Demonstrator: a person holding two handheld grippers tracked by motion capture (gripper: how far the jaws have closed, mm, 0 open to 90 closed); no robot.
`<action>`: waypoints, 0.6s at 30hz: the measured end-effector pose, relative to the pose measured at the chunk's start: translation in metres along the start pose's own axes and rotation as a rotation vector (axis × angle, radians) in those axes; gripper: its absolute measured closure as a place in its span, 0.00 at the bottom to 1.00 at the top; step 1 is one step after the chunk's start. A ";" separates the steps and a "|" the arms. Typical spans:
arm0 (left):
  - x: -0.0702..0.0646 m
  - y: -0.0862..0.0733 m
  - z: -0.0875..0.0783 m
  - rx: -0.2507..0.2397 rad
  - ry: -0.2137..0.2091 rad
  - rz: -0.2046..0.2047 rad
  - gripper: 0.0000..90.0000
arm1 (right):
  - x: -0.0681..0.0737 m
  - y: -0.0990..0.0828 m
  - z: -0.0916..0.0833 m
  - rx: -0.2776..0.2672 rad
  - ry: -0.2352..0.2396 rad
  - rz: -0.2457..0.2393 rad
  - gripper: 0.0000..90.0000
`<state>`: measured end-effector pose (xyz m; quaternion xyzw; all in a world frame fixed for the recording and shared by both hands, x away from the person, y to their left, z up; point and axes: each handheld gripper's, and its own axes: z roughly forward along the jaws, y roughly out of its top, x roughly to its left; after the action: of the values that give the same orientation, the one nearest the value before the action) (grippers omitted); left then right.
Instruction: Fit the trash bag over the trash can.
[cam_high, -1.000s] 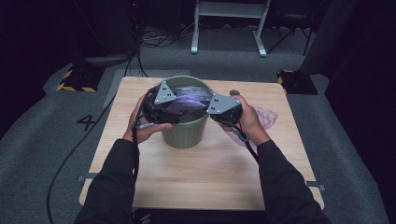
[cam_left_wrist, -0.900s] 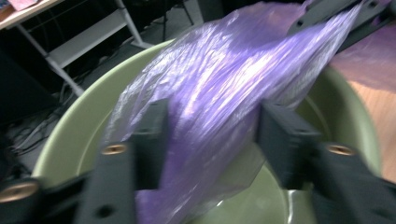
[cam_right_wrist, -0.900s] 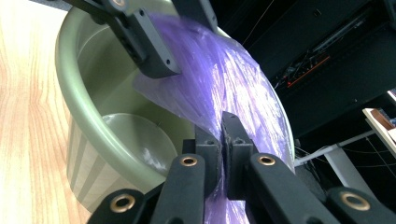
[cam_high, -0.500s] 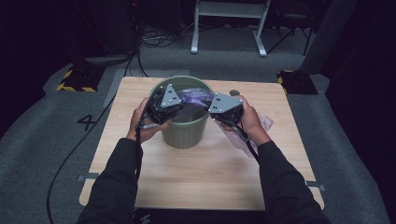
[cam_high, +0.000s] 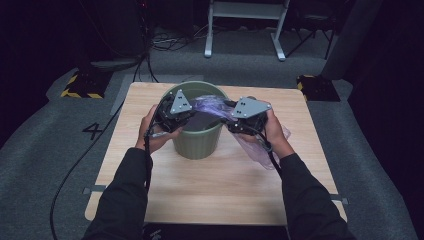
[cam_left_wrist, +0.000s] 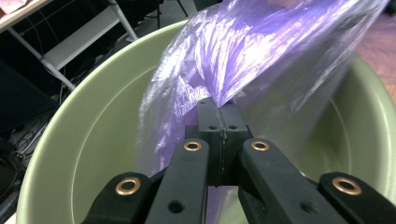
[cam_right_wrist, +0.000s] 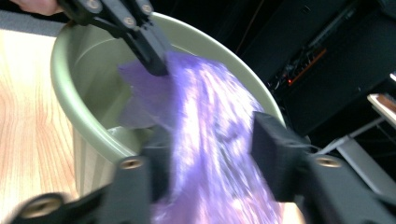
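A green bin (cam_high: 196, 135) in the middle of a wooden table (cam_high: 165, 200), standing upright with its mouth open. A thin purple bag (cam_high: 210, 106) stretched across the top of the bin, running left to right, with its loose end (cam_high: 260, 147) hanging down outside on the right, near the right hand.

Left gripper (cam_high: 176, 116) at the left rim, jaws squeezed tight on one edge of the bag; pinched film plain to see in the left gripper view (cam_left_wrist: 219, 105). Held just inside the bin mouth, over the hollow.

Right gripper (cam_high: 239, 120) at the right rim. Jaws just been opening, now standing apart, with the purple film (cam_right_wrist: 210, 154) running between them but not pressed by the pads (cam_right_wrist: 273, 158). So no hold on that side now, only the left side gripping.

Long way of the bag: across the bin, from one gripper to the other. Closest to the loose part: the right gripper, with the film already between its jaws. Probably next: grab a new spot of the bag edge and pull it over the right rim (cam_right_wrist: 93, 135).

Room to move: lots of bare table near and to the right. Not much room between the two grippers. Rim edge right under both, easy to bump. Thin film, easy to slip or tear.
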<state>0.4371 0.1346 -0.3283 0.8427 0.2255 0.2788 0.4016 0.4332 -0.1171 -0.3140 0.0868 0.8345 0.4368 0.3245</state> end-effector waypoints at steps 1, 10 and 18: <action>0.001 -0.001 0.000 0.002 0.003 0.000 1.00 | -0.001 -0.001 -0.001 0.001 0.001 0.008 0.48; 0.005 -0.003 0.001 0.001 0.006 -0.021 1.00 | -0.005 -0.022 -0.018 -0.001 0.002 0.089 0.32; 0.012 -0.006 0.000 -0.008 0.007 -0.046 1.00 | -0.002 -0.030 -0.035 -0.020 0.028 0.115 0.23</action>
<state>0.4451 0.1456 -0.3299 0.8347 0.2451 0.2736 0.4103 0.4173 -0.1594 -0.3227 0.1252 0.8282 0.4640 0.2883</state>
